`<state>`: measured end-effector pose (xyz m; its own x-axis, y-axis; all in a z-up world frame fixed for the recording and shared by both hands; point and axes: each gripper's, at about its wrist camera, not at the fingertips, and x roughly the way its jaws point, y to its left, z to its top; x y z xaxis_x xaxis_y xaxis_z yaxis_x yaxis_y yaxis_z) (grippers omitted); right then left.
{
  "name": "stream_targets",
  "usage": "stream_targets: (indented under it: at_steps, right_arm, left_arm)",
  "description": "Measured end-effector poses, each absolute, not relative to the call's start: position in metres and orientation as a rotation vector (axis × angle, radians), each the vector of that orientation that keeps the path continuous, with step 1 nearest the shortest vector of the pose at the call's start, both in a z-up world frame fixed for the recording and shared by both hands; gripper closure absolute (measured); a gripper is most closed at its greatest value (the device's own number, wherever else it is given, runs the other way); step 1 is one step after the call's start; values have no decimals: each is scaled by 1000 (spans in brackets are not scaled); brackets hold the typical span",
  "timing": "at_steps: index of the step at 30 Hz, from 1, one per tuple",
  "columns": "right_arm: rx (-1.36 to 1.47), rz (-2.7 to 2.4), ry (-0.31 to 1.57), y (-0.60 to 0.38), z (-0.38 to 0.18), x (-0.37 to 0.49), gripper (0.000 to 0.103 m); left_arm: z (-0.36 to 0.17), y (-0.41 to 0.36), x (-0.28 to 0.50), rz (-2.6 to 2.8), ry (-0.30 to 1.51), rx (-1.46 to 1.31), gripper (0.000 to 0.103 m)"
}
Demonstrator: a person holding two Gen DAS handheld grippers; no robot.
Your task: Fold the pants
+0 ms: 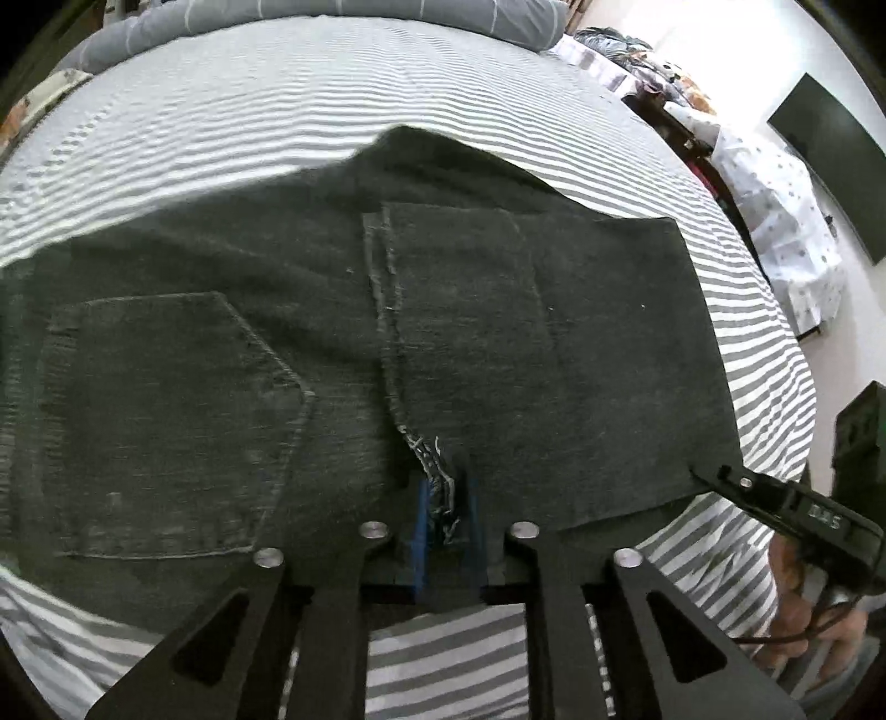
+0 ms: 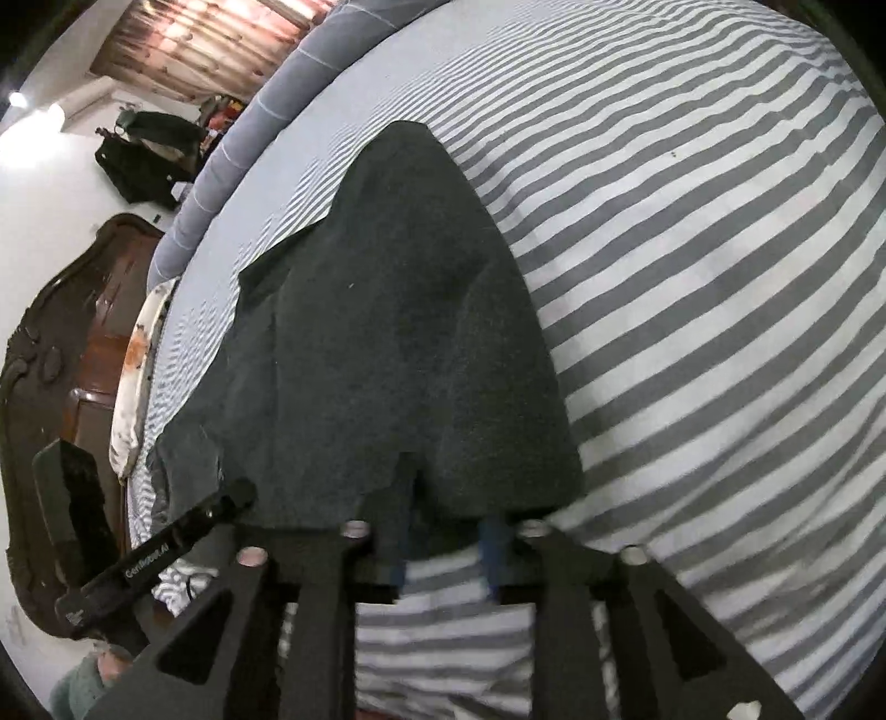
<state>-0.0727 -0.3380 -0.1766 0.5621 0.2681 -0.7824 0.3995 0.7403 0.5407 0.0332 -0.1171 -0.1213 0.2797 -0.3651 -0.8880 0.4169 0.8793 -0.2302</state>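
Observation:
Dark denim pants (image 1: 470,310) lie folded on the striped bed (image 1: 277,99), with a back pocket (image 1: 166,421) facing up at the left. My left gripper (image 1: 447,515) is shut on the frayed hem at the near edge, one blue pad on each side of it. At the right, my right gripper (image 1: 699,472) holds the near right corner of the pants. In the right wrist view the pants (image 2: 398,310) run away from me. My right gripper (image 2: 446,554) is shut on their bunched near edge, and the cloth creases up above the pads. The left gripper (image 2: 243,493) shows at the left edge of the pants.
A grey pillow (image 1: 343,16) lies at the far end of the bed. A dark screen (image 1: 830,166) hangs on the right wall above a patterned cloth (image 1: 786,221). A carved wooden headboard (image 2: 50,343) stands at the left. A person's hand (image 1: 803,598) holds the right gripper.

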Motion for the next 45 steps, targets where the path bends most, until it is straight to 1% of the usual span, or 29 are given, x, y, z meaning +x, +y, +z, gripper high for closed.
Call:
stream_targets:
  at_steps: [5, 8, 10, 13, 17, 22, 26, 30, 39, 45]
  right_arm:
    - [642, -15, 1064, -327, -154, -89, 76]
    - [549, -9, 1041, -324, -132, -88, 76]
    - [473, -26, 987, -325, -115, -78, 76]
    - [398, -67, 943, -332, -103, -46, 76]
    - [331, -111, 922, -343, -104, 4, 76]
    - [295, -169, 963, -359, -124, 55, 77]
    - [308, -184, 1017, -369, -147, 73, 79]
    - [301, -183, 1024, -363, -145, 55, 79]
    - [261, -194, 1043, -324, -156, -52, 78]
    - [219, -225, 1037, -313, -164, -59, 76]
  left_arm:
    - [-90, -108, 22, -470, 998, 135, 86]
    - [-77, -112, 15, -492, 897, 159, 85]
    - [-76, -117, 14, -517, 870, 173, 85]
    - [-84, -136, 12, -560, 887, 192, 85]
    - [-103, -147, 14, -579, 936, 225, 85]
    - [-125, -147, 21, -564, 1004, 250, 85]
    - [-131, -148, 27, -571, 1023, 245, 85]
    - [-132, -149, 28, -569, 1031, 250, 85]
    - [-131, -143, 26, -558, 1055, 214, 85]
    - [-133, -144, 23, -542, 1051, 226, 84]
